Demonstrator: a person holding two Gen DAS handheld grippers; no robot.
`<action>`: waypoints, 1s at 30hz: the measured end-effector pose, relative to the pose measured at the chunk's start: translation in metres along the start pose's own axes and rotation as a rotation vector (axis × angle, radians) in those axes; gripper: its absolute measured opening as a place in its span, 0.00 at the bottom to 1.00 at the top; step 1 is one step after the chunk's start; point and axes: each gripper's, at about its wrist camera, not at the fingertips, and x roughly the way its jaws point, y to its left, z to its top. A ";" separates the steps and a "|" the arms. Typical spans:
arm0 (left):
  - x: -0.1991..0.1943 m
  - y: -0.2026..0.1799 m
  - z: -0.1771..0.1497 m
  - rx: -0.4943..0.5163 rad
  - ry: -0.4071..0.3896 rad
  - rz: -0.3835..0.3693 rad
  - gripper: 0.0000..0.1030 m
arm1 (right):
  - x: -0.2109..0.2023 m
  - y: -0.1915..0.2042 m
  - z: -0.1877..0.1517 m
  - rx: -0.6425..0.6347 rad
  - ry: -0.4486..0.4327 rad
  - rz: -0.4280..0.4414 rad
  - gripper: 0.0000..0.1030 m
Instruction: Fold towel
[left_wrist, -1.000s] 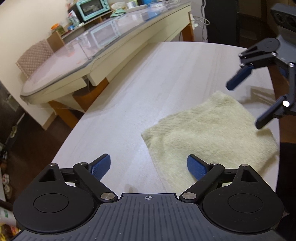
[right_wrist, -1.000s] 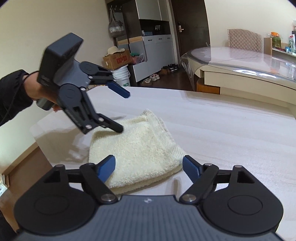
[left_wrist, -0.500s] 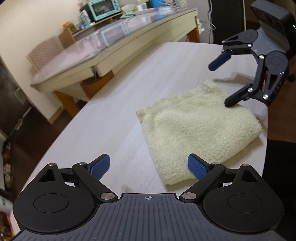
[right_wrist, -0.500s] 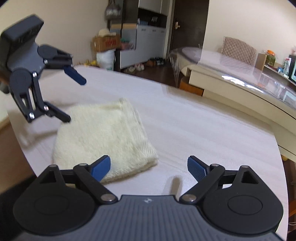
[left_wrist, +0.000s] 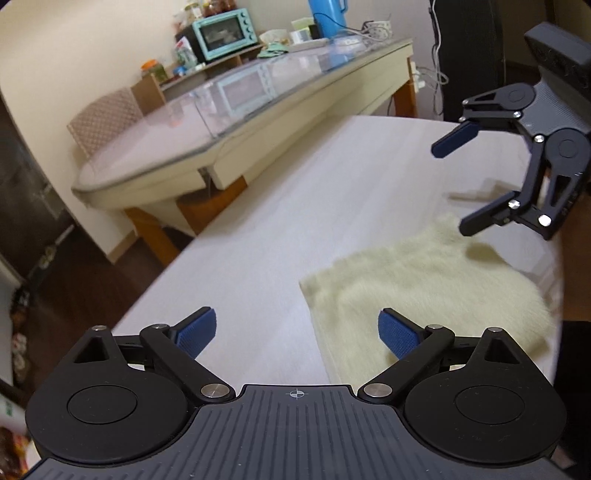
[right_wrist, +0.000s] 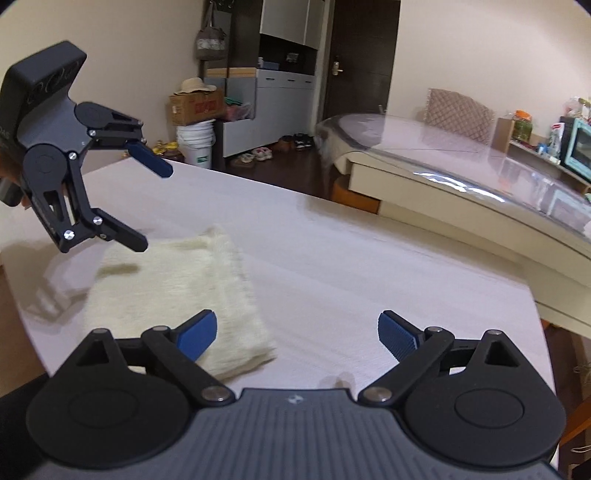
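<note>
Cream towel (left_wrist: 424, 291), folded, lies flat at the worktop (left_wrist: 295, 206) edge, bare surface stretching beyond it. Left hand-held gripper (left_wrist: 297, 332) hangs apart over its near edge. Right hand-held gripper (right_wrist: 297, 332), jaws opening and empty, has drifted off the towel's corner since a second ago.

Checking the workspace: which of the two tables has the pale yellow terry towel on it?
The nearer white wood-grain table; the pale yellow terry towel lies near its edge. The glass-topped cream table behind has no towel.

A pale wood-grain table (left_wrist: 280, 236) carries one folded cream towel (left_wrist: 424, 288) near its edge.
</note>
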 end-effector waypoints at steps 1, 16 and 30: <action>0.005 0.001 0.003 0.002 -0.006 0.009 0.95 | 0.003 -0.003 -0.001 -0.001 0.008 -0.008 0.93; 0.054 0.024 0.008 -0.095 0.020 0.013 0.98 | 0.007 -0.012 -0.016 0.028 0.014 0.025 0.98; -0.028 0.012 -0.021 -0.172 -0.022 0.012 0.97 | -0.042 0.038 -0.014 0.014 -0.074 0.137 0.98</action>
